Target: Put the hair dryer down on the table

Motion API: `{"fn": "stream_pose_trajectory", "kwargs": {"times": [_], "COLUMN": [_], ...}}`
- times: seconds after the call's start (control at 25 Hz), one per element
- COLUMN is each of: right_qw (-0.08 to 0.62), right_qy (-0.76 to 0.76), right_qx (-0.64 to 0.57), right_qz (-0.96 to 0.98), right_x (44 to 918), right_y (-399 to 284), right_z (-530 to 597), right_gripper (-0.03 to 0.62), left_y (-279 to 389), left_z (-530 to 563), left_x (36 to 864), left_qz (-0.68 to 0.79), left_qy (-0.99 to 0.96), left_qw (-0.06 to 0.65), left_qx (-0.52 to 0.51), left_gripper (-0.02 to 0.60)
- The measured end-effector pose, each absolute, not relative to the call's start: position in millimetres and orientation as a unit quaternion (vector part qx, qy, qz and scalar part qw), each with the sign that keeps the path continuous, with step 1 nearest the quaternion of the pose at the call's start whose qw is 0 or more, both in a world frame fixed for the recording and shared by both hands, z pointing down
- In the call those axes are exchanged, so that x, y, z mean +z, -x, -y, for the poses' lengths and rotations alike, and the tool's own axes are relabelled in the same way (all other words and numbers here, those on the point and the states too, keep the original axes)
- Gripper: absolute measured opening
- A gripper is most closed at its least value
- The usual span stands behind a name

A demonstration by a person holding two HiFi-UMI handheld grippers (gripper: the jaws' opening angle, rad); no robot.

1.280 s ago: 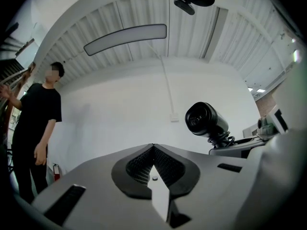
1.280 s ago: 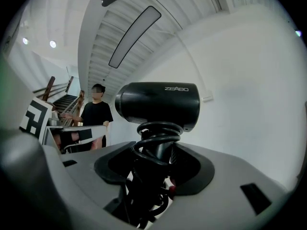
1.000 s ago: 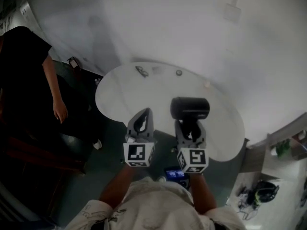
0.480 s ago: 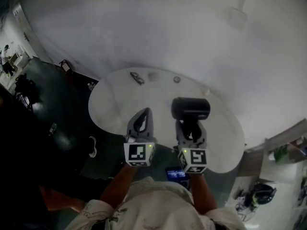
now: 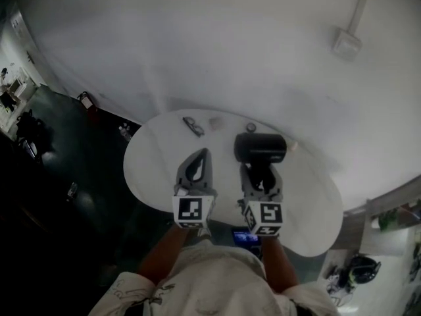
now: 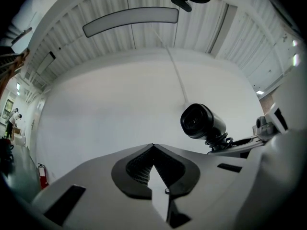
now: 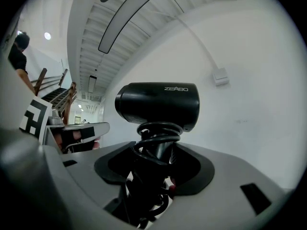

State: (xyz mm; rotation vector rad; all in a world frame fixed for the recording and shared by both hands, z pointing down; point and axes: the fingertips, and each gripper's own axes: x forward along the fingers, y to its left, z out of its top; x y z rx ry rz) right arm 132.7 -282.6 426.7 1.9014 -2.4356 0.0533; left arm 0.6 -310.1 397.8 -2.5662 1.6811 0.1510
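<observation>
A black hair dryer (image 5: 261, 148) stands upright with its barrel lying crosswise, its cord coiled round the handle. My right gripper (image 5: 262, 174) is shut on that handle, above the white round table (image 5: 151, 170). In the right gripper view the hair dryer (image 7: 158, 104) fills the centre, and the right gripper (image 7: 156, 147) clamps the cord-wrapped handle. My left gripper (image 5: 201, 154) hovers beside it on the left, shut, with nothing in it. In the left gripper view the left gripper (image 6: 153, 145) has its tips meeting, and the hair dryer (image 6: 201, 121) shows at the right.
A pair of glasses (image 5: 193, 126) and a few small items (image 5: 250, 128) lie at the table's far edge, close to the white wall. A wall box (image 5: 346, 43) hangs above. Dark floor lies to the left, with a fire extinguisher (image 6: 42, 174) by the wall.
Both grippers, with the hair dryer, have moved forward over the table toward the wall. The person in black at the left has passed out of view.
</observation>
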Motion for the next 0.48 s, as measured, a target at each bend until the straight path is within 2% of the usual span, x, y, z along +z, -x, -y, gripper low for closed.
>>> {"fn": "stream_pose_trajectory", "kwargs": {"times": [0.48], "right_qw": [0.038], "right_qy": [-0.638], "right_qx": [0.019], "right_qz": [0.769], "right_x": [429.2], "right_y": [-115.9], "right_z": [354.8], "right_gripper": [0.235], "left_y": [14.5], "left_z": [391.3], "left_x": [392.5], "left_qz": [-0.521], "left_qy": [0.850], "left_qw": [0.049], "left_qx": [0.060], "left_gripper": [-0.005]}}
